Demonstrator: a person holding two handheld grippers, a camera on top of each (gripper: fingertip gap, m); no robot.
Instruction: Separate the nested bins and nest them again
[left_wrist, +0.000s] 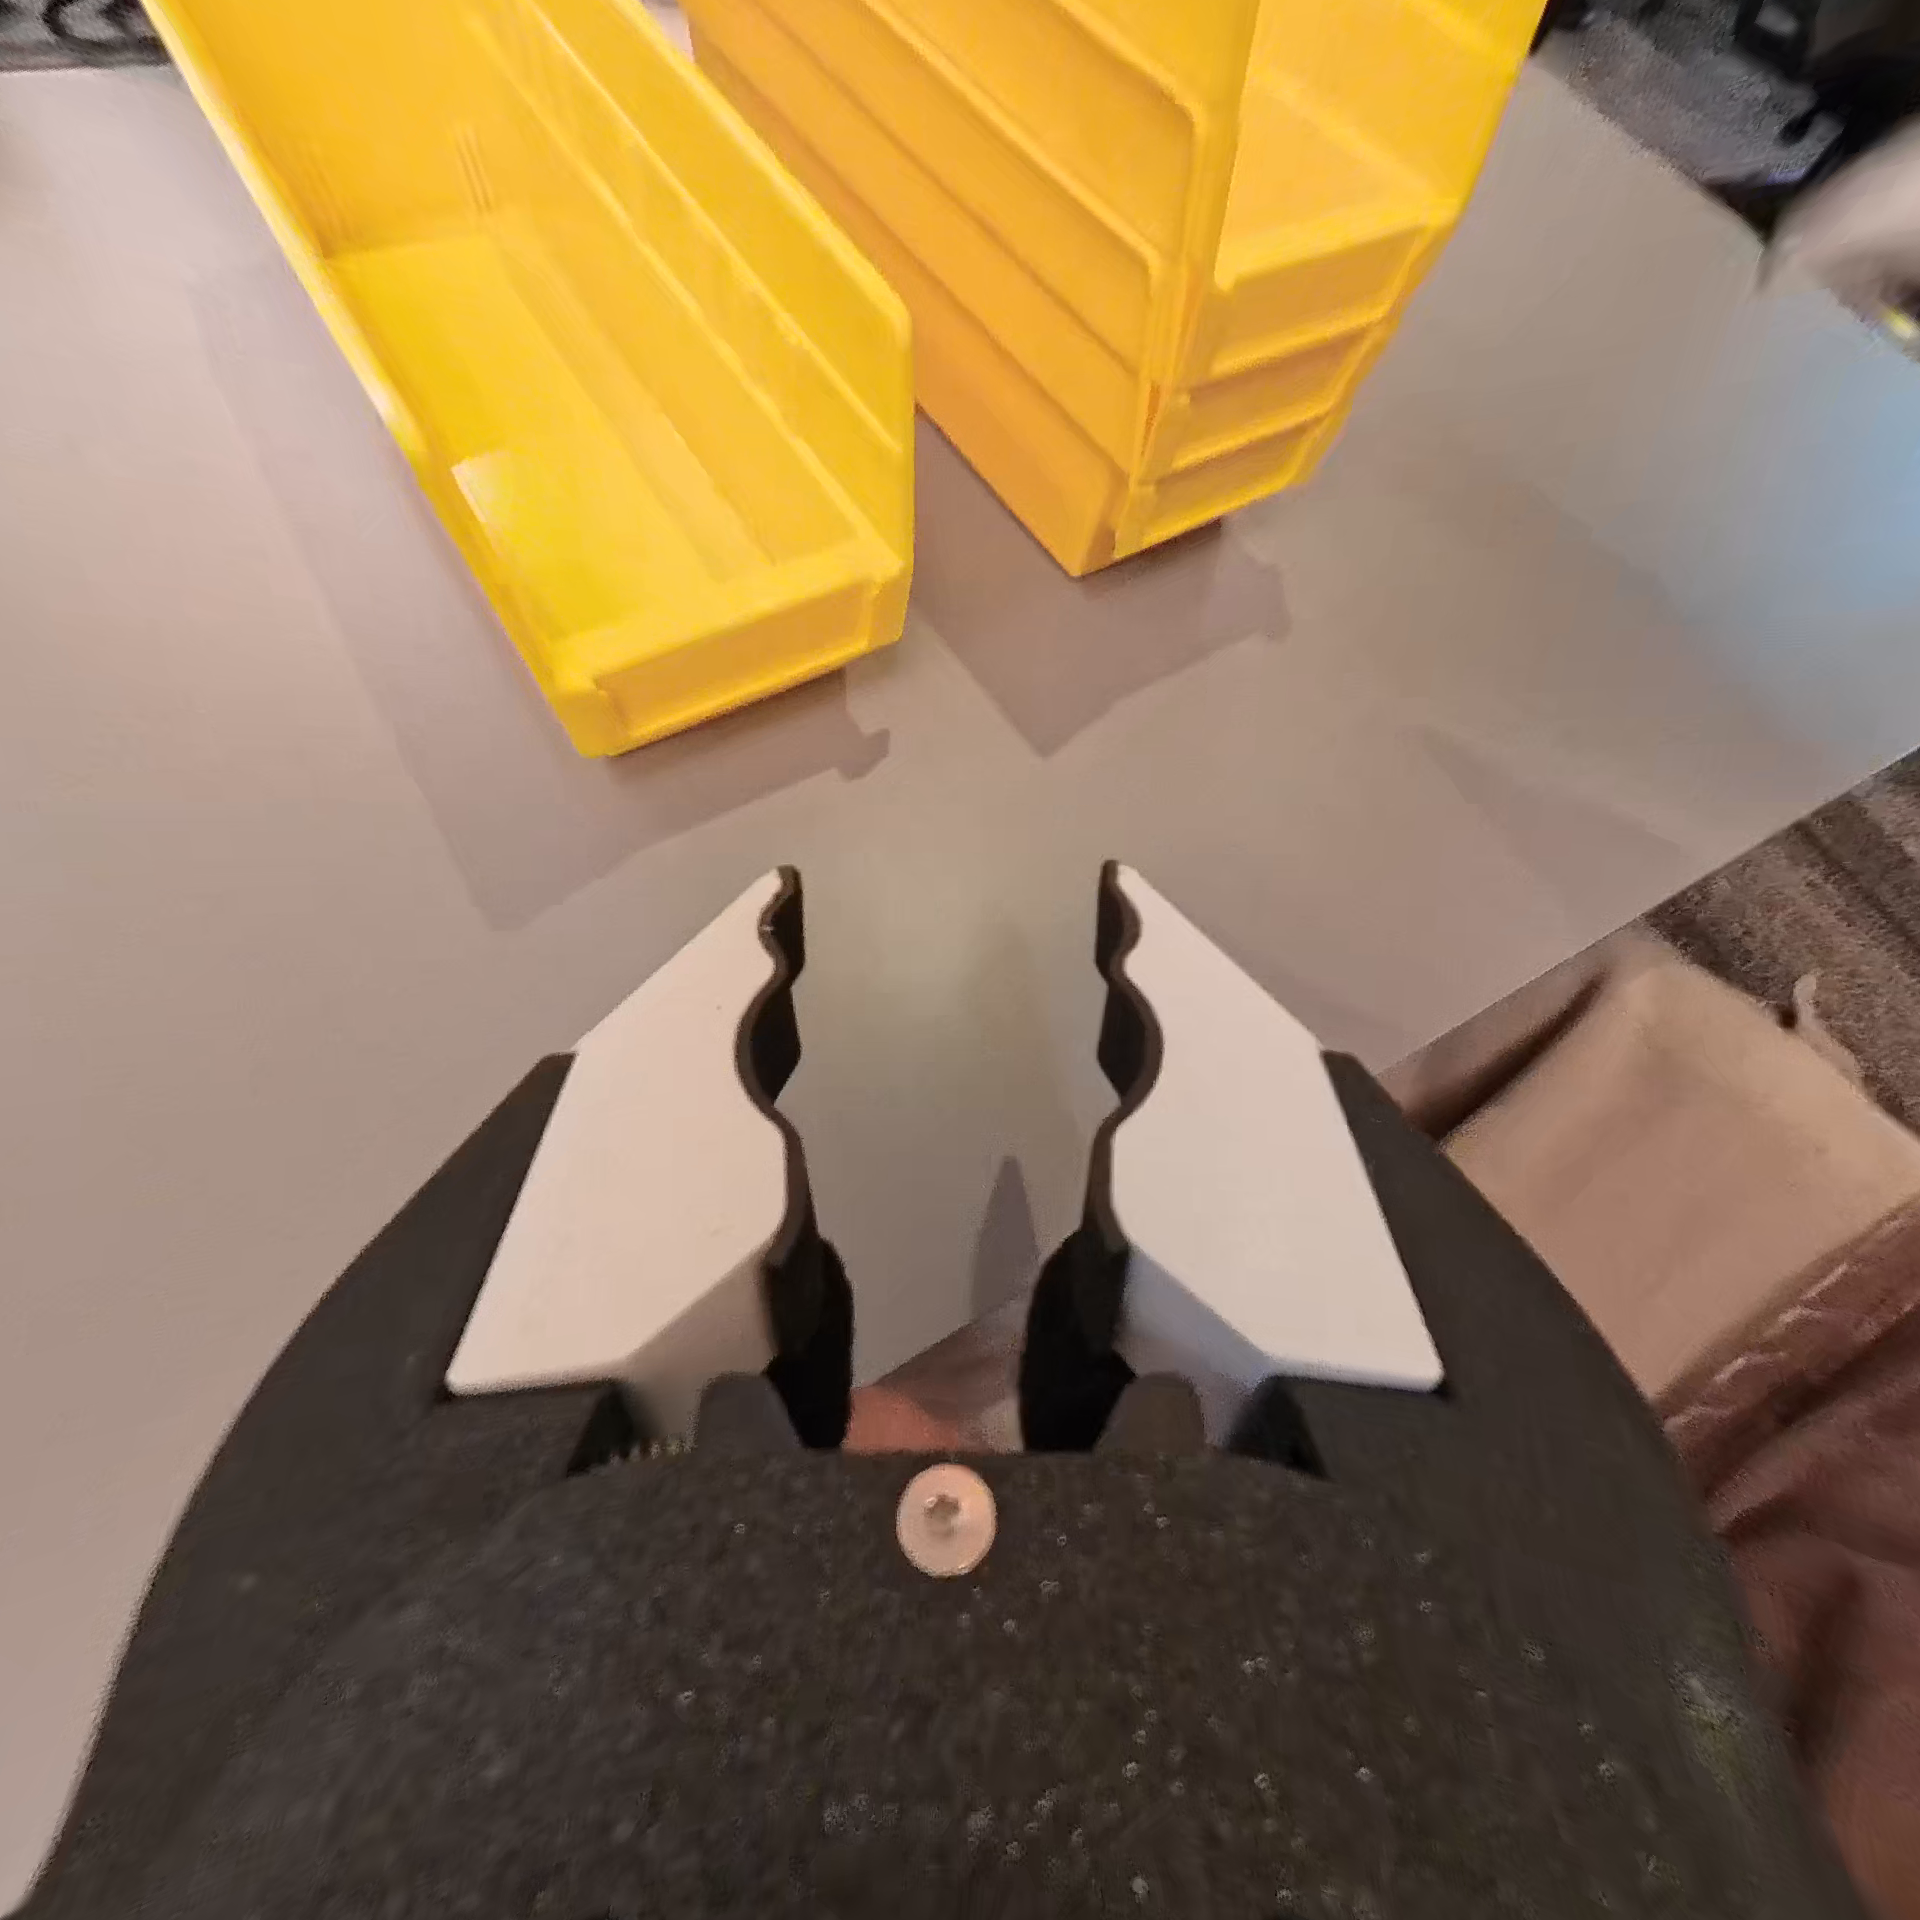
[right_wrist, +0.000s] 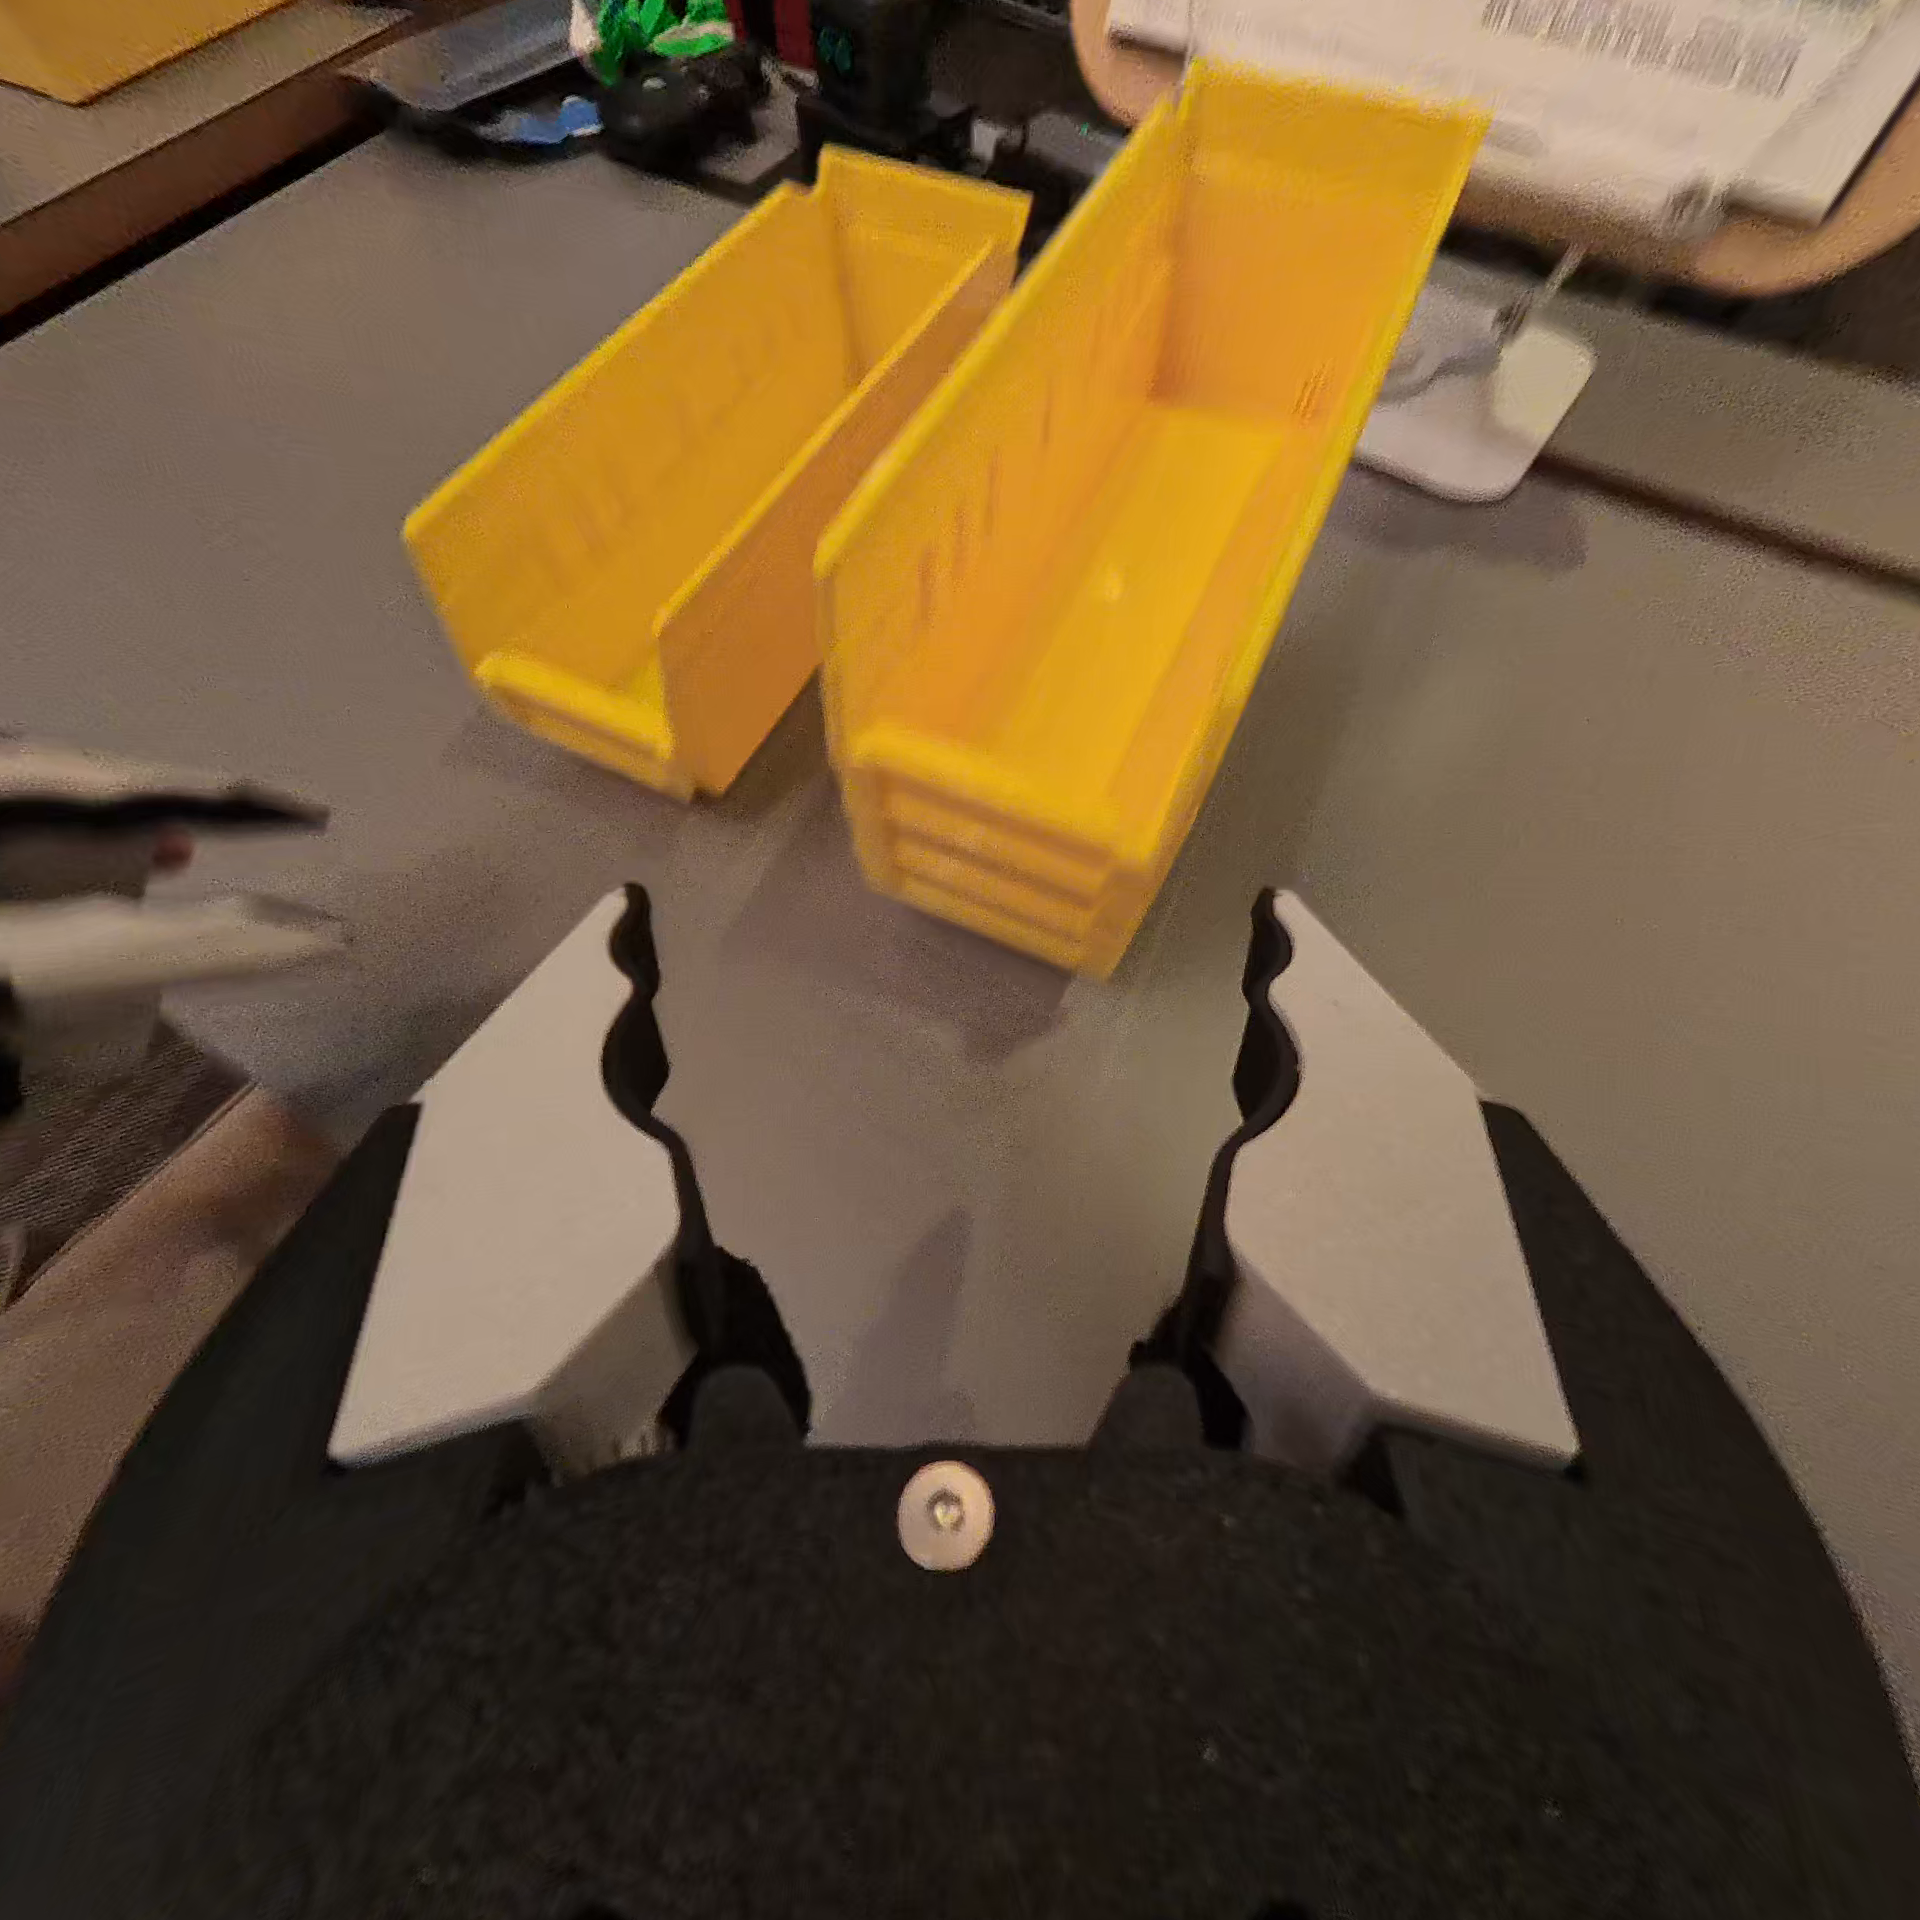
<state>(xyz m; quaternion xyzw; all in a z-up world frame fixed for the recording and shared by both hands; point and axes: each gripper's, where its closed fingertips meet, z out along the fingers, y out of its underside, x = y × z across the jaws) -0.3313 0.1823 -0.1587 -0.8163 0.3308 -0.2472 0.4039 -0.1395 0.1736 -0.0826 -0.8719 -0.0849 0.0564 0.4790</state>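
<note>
A plain grey worktop (right_wrist: 1558, 935) is filling most of both views, with clutter lying along its far edge at the top of the right wrist view: dark gear with something green (right_wrist: 655, 31), a stack of printed papers (right_wrist: 1558, 62) on a round wooden board at the upper right, and a white flat stand base (right_wrist: 1475, 416) just beyond the bins.

Two yellow things are sitting side by side on the worktop, close but apart. In the right wrist view, the single yellow bin (right_wrist: 665, 540) is lying at centre left, and the nested stack of yellow bins (right_wrist: 1081, 665) is standing to its right, taller, showing three or so layered front lips at its near end. In the left wrist view the same single bin (left_wrist: 582, 416) is taking up the upper left of the frame and the nested stack (left_wrist: 1143, 312) the upper middle and right, its stepped rims showing down one corner.

The left claw (left_wrist: 948, 883) is hovering over bare worktop at the centre of its frame, its jaws parted and holding nothing. The right claw (right_wrist: 951, 909) is likewise hanging spread wider, empty, just short of the stack's near end. A blurred part of the left claw (right_wrist: 156, 894) is showing at the left edge of the right wrist view.
</note>
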